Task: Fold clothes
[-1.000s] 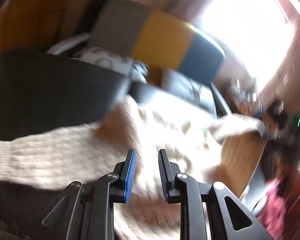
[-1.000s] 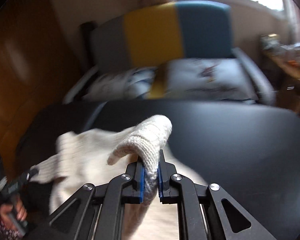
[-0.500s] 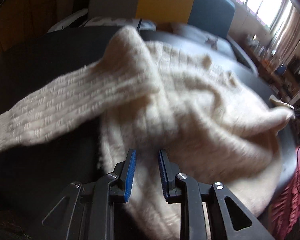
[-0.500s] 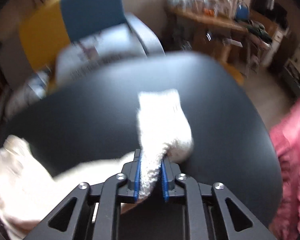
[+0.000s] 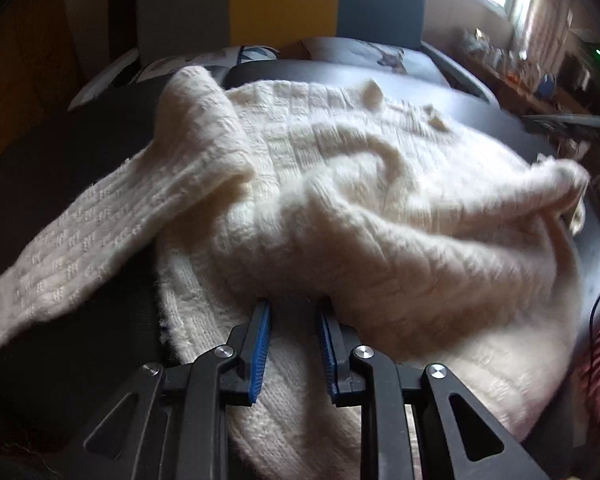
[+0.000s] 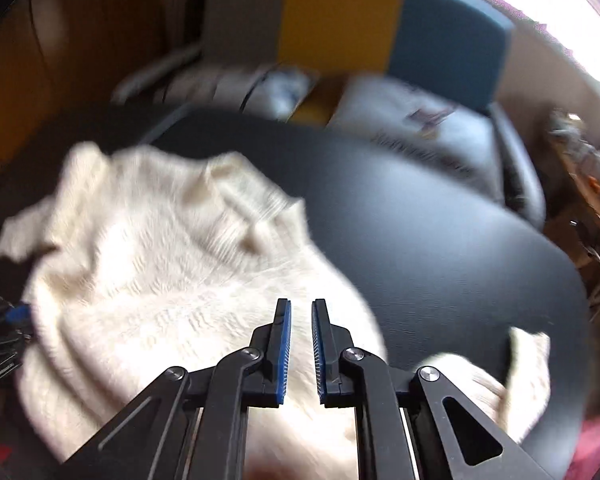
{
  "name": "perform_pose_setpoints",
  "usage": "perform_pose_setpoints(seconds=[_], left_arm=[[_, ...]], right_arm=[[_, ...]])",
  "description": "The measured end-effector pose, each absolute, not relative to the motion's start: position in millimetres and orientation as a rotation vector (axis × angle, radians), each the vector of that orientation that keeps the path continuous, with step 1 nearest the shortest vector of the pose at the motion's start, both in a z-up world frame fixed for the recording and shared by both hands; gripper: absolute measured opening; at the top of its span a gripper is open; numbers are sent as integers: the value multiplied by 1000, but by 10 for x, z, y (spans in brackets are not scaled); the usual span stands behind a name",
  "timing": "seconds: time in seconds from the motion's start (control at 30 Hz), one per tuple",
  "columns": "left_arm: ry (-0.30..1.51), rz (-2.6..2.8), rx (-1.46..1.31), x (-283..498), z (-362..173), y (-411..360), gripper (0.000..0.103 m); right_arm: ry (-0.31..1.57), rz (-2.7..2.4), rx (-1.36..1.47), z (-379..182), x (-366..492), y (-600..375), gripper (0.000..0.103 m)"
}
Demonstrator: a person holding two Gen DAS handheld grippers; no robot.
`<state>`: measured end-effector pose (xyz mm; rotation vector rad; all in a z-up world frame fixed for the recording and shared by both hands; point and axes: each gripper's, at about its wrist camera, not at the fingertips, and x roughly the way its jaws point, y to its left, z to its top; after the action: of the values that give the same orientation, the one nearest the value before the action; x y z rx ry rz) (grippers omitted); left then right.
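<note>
Both grippers stand with their jaws parted and nothing between the blue pads: the left gripper [image 5: 293,344] sits low at the near edge of the one cream knitted sweater [image 5: 340,208], its tips just under a raised fold, and the right gripper [image 6: 299,344] hovers over the same sweater [image 6: 148,280]. One sweater lies rumpled on one black table [image 6: 440,248], towards its left and near side. One sleeve [image 5: 100,236] stretches out to the near left; the other sleeve end [image 6: 528,364] lies at the near right, by the table edge. Half a second ago the right gripper was clamped on that sleeve end; now it has let go. Beyond the table's far edge stands one grey, yellow and blue armchair [image 6: 340,20] with printed cushions [image 5: 364,52], and a cluttered shelf [image 5: 512,76] at the far right.
</note>
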<state>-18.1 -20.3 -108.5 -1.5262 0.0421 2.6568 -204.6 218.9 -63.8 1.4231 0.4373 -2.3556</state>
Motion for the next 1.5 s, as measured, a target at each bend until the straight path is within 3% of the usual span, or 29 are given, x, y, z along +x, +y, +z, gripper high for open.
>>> perform_pose_setpoints(seconds=[0.1, 0.23, 0.5, 0.53, 0.67, 0.73, 0.77, 0.8, 0.87, 0.93, 1.0, 1.13, 1.3, 1.37, 1.47, 1.5], left_arm=[[98, 2647, -1513, -197, -1117, -139, 21], [26, 2605, -1524, -232, -1132, -234, 22], [-35, 2571, -1547, -461, -1142, -302, 24], [-47, 2569, -1551, -492, -1140, -304, 24], [-109, 2564, -1557, -584, -1128, -330, 24], [-144, 2567, -1553, -568, -1136, -377, 24], [-130, 2576, -1552, -553, -1145, -391, 21], [-106, 2596, -1543, -529, -1139, -396, 21], [-52, 2633, -1530, -493, -1135, -396, 21], [42, 2641, -1498, -437, -1144, -352, 21], [206, 2648, -1503, -384, -1138, -298, 22], [334, 2651, -1535, -294, -1079, -386, 17], [239, 2615, -1543, -67, -1027, -499, 13], [176, 2598, -1515, 3, -1009, -505, 13], [42, 2589, -1514, 26, -1061, -565, 13], [23, 2591, -1515, 32, -1076, -566, 13]], right_arm=[[543, -2288, 1548, -975, -2282, 1969, 10], [543, -2340, 1654, -1169, -2623, 1941, 10], [567, -2513, 1605, -1212, -3073, 1779, 10], [533, -2528, 1596, -1191, -3087, 1794, 10], [89, -2496, 1460, -718, -2789, 2155, 11], [43, -2459, 1329, -401, -2449, 2289, 20], [67, -2455, 1286, -286, -2275, 2327, 37], [91, -2454, 1246, -178, -2090, 2383, 61], [126, -2442, 1247, -135, -1836, 2591, 72], [152, -2417, 1292, -190, -1656, 2818, 71], [156, -2381, 1381, -367, -1507, 2981, 61], [141, -2334, 1521, -828, -1476, 3126, 61], [-41, -2273, 1532, -1122, -1653, 3122, 61], [-23, -2279, 1520, -1160, -1700, 3039, 59], [-67, -2248, 1520, -1103, -1733, 2958, 11], [-95, -2238, 1523, -1067, -1730, 2942, 11]])
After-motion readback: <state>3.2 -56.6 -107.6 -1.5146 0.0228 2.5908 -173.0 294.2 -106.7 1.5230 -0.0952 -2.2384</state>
